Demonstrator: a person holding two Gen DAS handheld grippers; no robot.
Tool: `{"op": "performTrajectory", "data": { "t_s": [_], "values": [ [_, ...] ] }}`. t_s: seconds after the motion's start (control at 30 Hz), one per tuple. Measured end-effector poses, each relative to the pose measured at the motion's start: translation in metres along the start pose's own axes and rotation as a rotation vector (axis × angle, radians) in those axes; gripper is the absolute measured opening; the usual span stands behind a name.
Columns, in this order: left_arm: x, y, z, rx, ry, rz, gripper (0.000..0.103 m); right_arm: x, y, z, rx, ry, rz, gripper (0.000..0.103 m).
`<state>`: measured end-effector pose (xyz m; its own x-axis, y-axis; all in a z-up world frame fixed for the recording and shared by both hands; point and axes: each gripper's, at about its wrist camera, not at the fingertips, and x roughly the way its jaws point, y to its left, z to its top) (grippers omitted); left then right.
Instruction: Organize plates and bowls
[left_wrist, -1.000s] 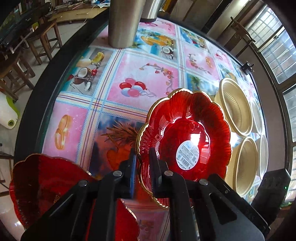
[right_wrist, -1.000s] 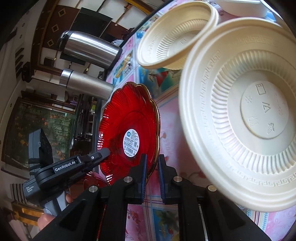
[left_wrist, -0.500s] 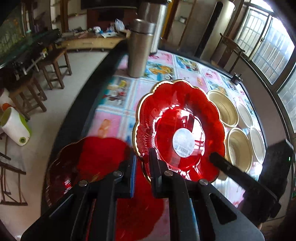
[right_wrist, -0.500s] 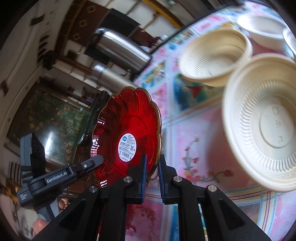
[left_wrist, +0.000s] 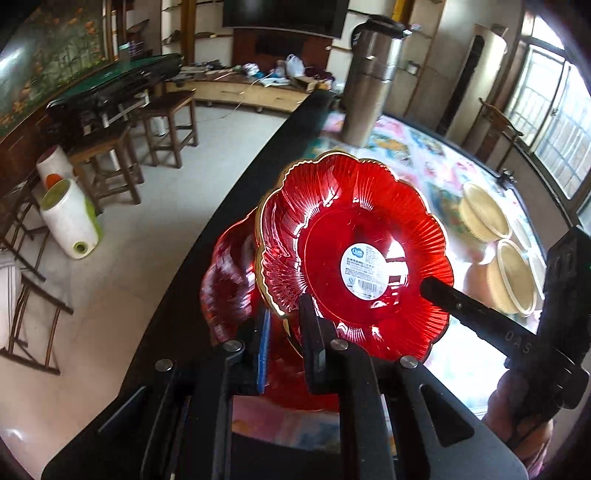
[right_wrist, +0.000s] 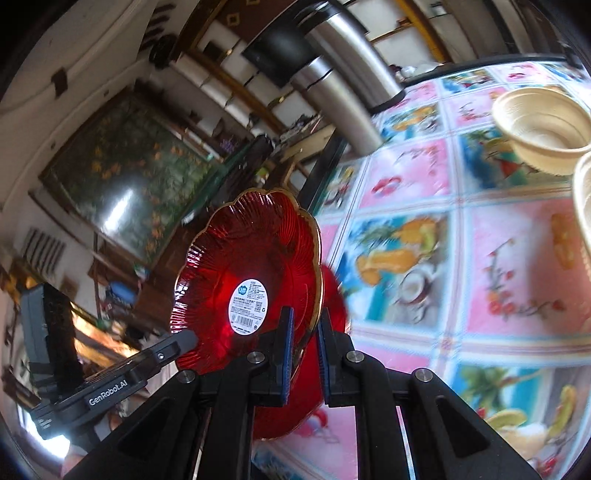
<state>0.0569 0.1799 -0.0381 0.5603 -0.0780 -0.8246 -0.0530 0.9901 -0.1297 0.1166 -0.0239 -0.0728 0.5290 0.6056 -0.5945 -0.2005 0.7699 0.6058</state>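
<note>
A red scalloped plate (left_wrist: 354, 254) with a gold rim and a white label is held in the air, tilted, by both grippers. My left gripper (left_wrist: 284, 325) is shut on its near rim. My right gripper (right_wrist: 304, 325) is shut on the opposite rim of the same plate (right_wrist: 251, 280). A second red plate (left_wrist: 229, 280) lies on the table just below and behind it, near the table's left edge; it also shows in the right wrist view (right_wrist: 332, 295). The right gripper's body (left_wrist: 491, 317) shows at the right of the left wrist view.
Cream bowls (left_wrist: 484, 218) stand in a group on the patterned tablecloth (right_wrist: 443, 258) at the far right. Two steel flasks (left_wrist: 365, 85) stand at the table's far end. The table's dark edge (left_wrist: 229, 206) runs along the left, with stools and floor beyond.
Both grippers have carried the red plate up and to the left, away from the cream bowls, until it hangs over the second red plate near the table edge.
</note>
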Motion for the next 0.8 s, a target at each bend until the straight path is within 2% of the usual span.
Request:
{"op": "performTrajectory", "data": {
  "t_s": [0.17,0.37,0.5,0.57,0.73,0.8],
  "values": [
    [0.02,0.012,-0.008,-0.014,0.05,0.022,0.014,0.021,0.017,-0.015,-0.052,0.051,-0.069,0.012],
    [0.037,0.013,-0.013,-0.002,0.087,0.043,0.019,0.04,0.015,-0.029,-0.089,0.1,-0.143,0.012],
    [0.032,0.009,-0.016,0.026,0.059,0.099,0.02,0.039,0.021,-0.035,-0.137,0.079,-0.174,0.012],
    [0.03,0.009,-0.017,0.042,0.035,0.156,0.02,0.04,0.021,-0.035,-0.152,0.067,-0.172,0.015],
    [0.021,0.012,-0.017,0.047,-0.011,0.211,0.02,0.038,0.024,-0.035,-0.184,0.036,-0.18,0.018],
    [0.017,0.017,-0.017,0.031,-0.019,0.21,0.02,0.037,0.026,-0.037,-0.204,0.029,-0.185,0.02]
  ]
}}
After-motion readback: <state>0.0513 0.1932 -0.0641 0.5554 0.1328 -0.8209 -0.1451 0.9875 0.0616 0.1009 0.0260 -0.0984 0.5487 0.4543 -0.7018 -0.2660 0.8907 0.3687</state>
